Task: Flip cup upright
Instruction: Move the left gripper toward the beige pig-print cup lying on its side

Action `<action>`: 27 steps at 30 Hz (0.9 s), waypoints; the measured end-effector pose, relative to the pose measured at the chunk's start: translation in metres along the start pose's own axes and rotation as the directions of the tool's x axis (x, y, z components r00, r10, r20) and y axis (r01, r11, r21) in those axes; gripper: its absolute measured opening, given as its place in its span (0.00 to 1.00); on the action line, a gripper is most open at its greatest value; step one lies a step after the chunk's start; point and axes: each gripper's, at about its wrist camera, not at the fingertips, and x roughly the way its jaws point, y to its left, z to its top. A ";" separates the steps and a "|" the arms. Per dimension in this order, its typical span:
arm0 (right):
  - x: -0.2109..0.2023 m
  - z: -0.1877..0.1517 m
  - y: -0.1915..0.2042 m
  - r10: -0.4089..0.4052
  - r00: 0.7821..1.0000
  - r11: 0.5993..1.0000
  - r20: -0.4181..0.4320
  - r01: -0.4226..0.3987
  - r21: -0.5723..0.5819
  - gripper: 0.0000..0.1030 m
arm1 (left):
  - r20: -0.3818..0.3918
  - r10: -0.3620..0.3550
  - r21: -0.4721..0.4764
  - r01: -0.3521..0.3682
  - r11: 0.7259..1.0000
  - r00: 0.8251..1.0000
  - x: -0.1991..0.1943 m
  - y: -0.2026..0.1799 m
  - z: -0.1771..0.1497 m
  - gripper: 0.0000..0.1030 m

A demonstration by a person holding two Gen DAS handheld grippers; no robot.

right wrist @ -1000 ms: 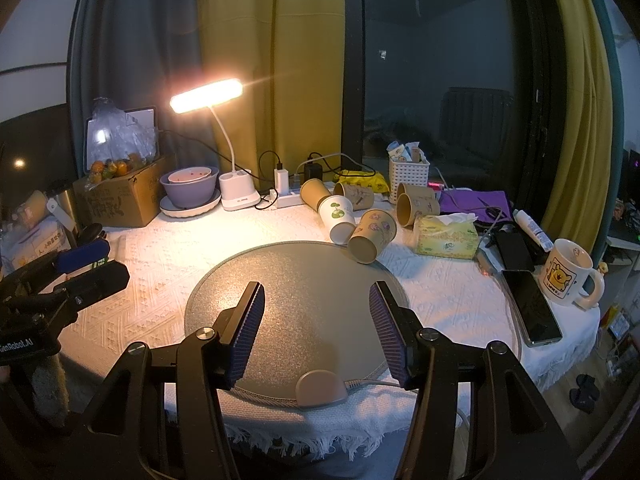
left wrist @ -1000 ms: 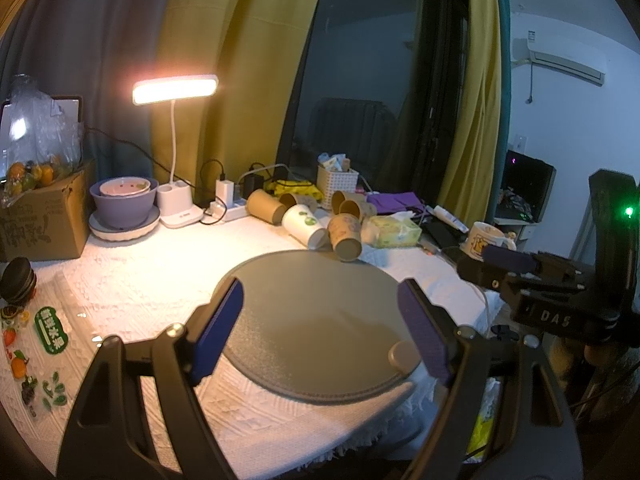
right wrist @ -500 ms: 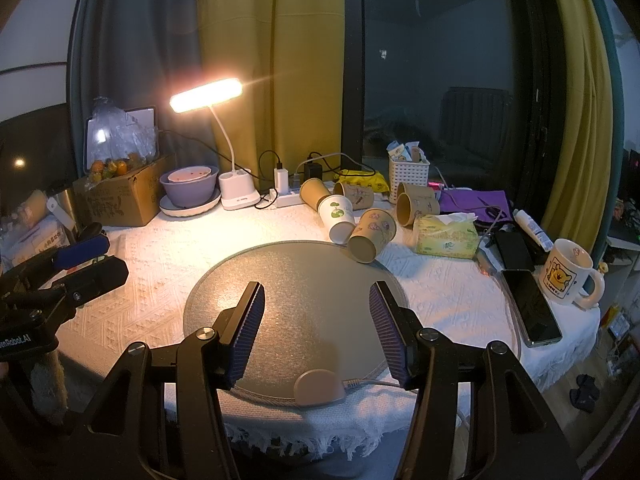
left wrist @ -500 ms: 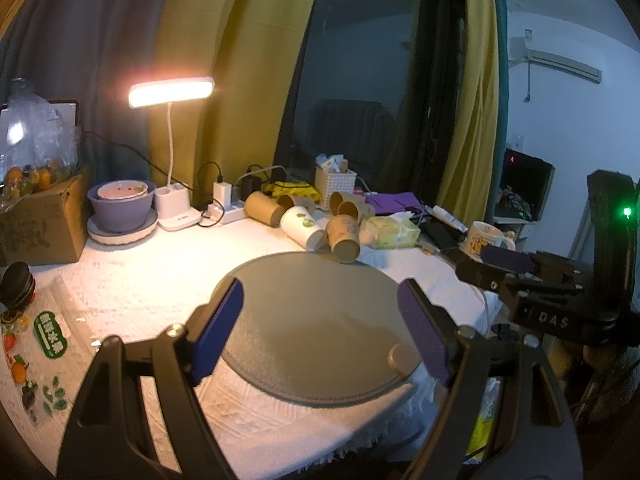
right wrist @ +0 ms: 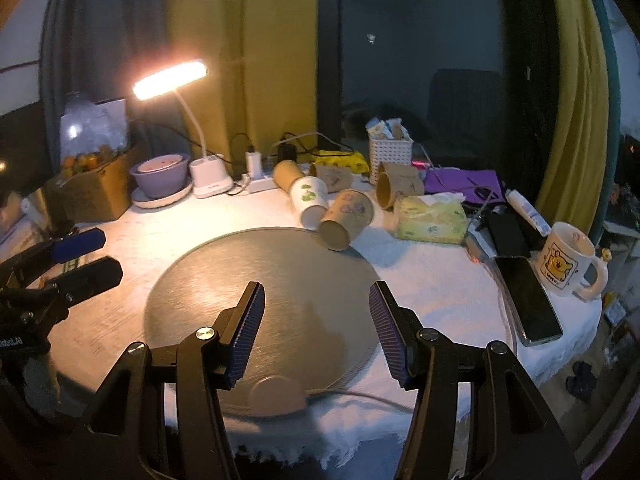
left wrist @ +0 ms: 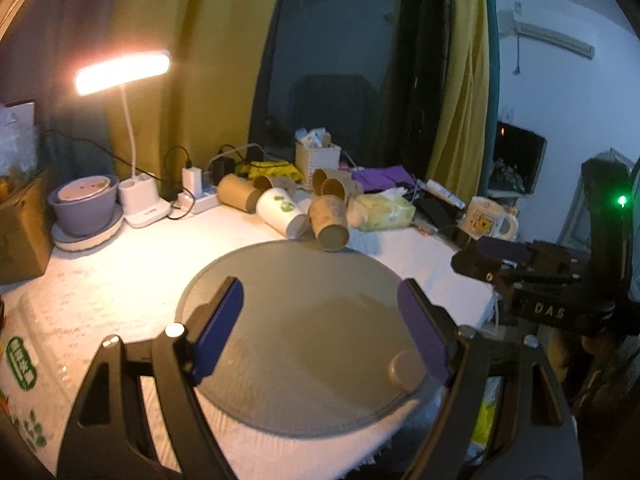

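Brown cup sideways, probably touching mat

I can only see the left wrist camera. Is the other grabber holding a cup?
Observer: No. The right gripper is open, with nothing between its fingers.
Child: What's next to the bear mug?
Observer: A dark phone lies flat on the cloth beside the mug.
Child: What's in the brown box?
Observer: Small orange fruit sit on top of the cardboard box.
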 end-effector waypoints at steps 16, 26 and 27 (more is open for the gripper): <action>0.073 0.012 -0.069 0.026 0.997 0.996 -0.071 -0.020 0.087 0.56 | -0.157 -0.008 0.056 0.017 0.998 0.988 0.117 -0.023 0.030 0.78; 0.132 0.018 -0.109 0.070 0.992 0.989 -0.110 -0.055 0.134 0.56 | -0.244 -0.013 0.044 0.025 0.999 0.970 0.201 -0.030 0.051 0.78; 0.137 0.018 -0.113 0.072 0.991 0.989 -0.116 -0.055 0.139 0.56 | -0.248 -0.014 0.045 0.026 0.999 0.969 0.207 -0.031 0.052 0.78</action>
